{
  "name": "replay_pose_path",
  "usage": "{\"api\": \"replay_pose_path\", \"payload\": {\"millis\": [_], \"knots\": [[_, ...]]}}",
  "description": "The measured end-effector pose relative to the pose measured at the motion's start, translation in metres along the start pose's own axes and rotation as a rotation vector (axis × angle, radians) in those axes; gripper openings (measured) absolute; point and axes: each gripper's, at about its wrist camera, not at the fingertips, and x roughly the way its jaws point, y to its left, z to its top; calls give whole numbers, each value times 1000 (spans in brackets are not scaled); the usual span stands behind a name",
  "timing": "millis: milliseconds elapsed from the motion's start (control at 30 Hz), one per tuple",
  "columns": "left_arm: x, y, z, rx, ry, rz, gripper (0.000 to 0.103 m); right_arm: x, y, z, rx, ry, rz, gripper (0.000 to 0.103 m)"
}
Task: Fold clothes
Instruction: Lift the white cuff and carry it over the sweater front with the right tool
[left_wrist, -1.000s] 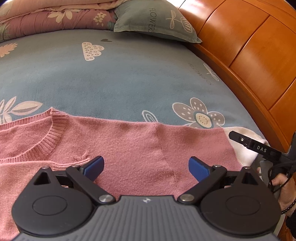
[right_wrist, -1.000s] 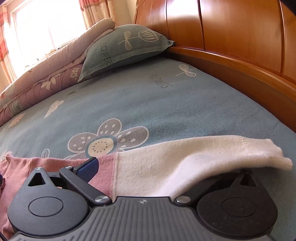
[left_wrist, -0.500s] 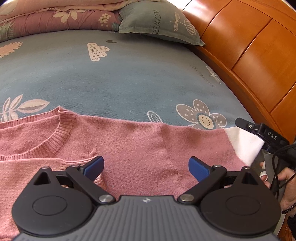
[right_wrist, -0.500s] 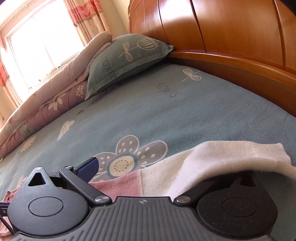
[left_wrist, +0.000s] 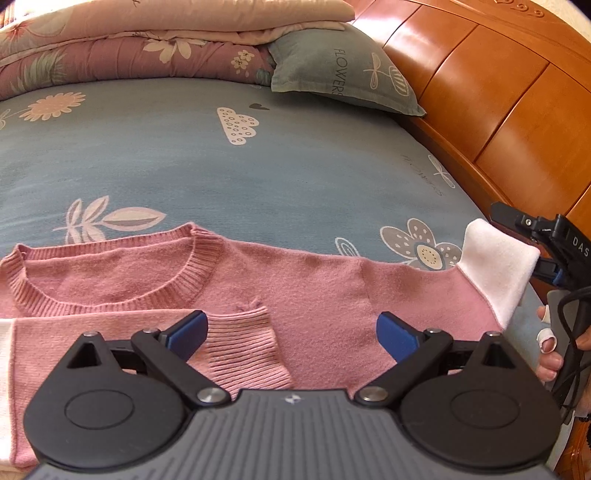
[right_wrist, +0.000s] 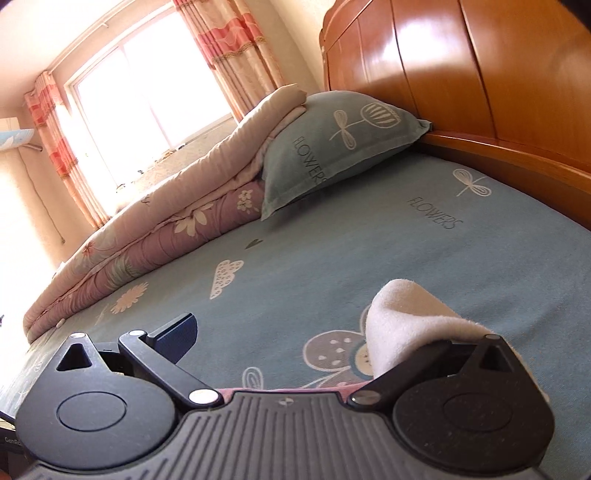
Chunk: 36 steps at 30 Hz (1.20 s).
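**A:** Where is the sweater?

**B:** I see the pink sweater (left_wrist: 303, 288) lying flat on the bed (left_wrist: 295, 173), collar towards the middle of the sheet, near the edge that runs along the wooden headboard (left_wrist: 498, 110). One pink ribbed cuff (left_wrist: 243, 347) is folded in over the chest.

**A:** And your left tongs?

**B:** The left tongs (left_wrist: 291, 332) are spread wide above the chest, holding nothing; that cuff lies between the blue pads.

**A:** The right?

**B:** The right tongs (right_wrist: 295, 332) are also wide apart. The white sleeve end (right_wrist: 402, 325) drapes over their right finger, raised off the sheet. In my left view it stands up beside the right tongs (left_wrist: 546, 254), with the person's hand (left_wrist: 550, 354) below.
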Motion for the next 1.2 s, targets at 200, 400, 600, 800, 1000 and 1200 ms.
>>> {"api": "replay_pose_path", "payload": {"millis": [200,400,600,800,1000,1200], "knots": [[-23,31,-8,2,25,25,98,6,45,-8,-45,31,41,103],[-46,54,-18,81,92,17,98,12,87,-18,-77,57,77,103],[-67,76,-30,159,144,13,98,16,129,-27,-114,59,97,103],[-85,109,-38,131,150,23,98,20,169,-38,-131,65,119,103],[-99,143,-45,73,148,41,98,26,205,-51,-157,76,146,103],[-110,167,-52,46,147,60,98,35,235,-63,-188,96,184,103]]}}
